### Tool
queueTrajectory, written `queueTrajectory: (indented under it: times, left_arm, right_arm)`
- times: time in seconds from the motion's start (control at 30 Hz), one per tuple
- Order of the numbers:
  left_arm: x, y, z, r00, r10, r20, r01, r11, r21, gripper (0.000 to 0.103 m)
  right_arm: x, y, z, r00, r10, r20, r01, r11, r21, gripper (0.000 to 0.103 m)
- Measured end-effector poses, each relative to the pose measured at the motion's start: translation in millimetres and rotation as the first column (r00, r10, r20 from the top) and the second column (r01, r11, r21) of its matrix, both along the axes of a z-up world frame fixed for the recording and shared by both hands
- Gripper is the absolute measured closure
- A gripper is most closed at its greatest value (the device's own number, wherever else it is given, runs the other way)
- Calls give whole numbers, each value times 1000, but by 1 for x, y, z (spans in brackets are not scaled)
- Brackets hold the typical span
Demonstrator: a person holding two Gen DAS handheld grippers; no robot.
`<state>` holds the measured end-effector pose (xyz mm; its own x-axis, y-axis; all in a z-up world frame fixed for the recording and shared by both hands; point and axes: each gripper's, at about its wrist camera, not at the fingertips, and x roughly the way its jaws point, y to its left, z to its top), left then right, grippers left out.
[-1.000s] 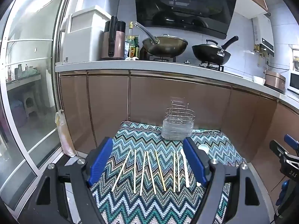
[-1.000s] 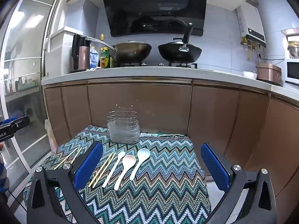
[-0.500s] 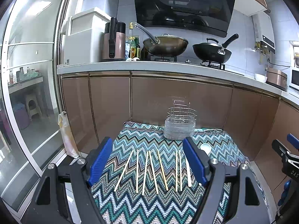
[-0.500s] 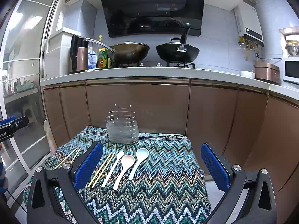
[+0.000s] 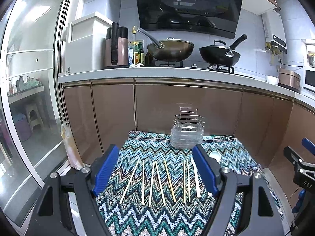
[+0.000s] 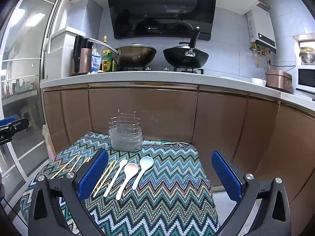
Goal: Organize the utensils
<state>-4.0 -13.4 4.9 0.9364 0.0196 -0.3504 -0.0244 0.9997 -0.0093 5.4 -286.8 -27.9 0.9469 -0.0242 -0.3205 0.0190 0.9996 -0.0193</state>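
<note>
Your left tool (image 5: 156, 169) gapes wide above the chopsticks (image 5: 157, 181). Your right tool (image 6: 159, 172) is wide too, spoons (image 6: 129, 174) between its fingers, holder (image 6: 126, 135) ahead.

**Colours on the zigzag cloth**

Teal, blue, white and brown zigzags across the cloth (image 6: 167, 196). Royal blue, textured pads (image 6: 226, 175) on black gripper frames. Between the right fingers: white spoon (image 6: 116, 177), pale pink spoon (image 6: 128, 176), pale blue spoon (image 6: 142, 172). Between the left fingers: pale wood chopsticks (image 5: 157, 179). Beyond both fingertips: silver wire, clear-sided holder (image 6: 126, 135). Copper-brown cabinets (image 6: 141, 112) behind.
</note>
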Motion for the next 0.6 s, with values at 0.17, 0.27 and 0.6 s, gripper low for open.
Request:
queueTrajectory:
  times: [0.17, 0.27, 0.6]
  left_arm:
    - [-2, -6, 2, 1000, -7, 5, 7, 1000, 9, 27]
    - [-1, -7, 3, 1000, -13, 4, 13, 1000, 11, 27]
    - [-1, -9, 4, 1000, -12, 4, 12, 1000, 17, 27]
  right_arm:
    - [-3, -4, 2, 1000, -16, 16, 16, 1000, 12, 0]
    - [-4, -6, 3, 1000, 1, 23, -2, 999, 34, 0]
    - [-4, -9, 2, 1000, 3, 29, -4, 999, 54, 0]
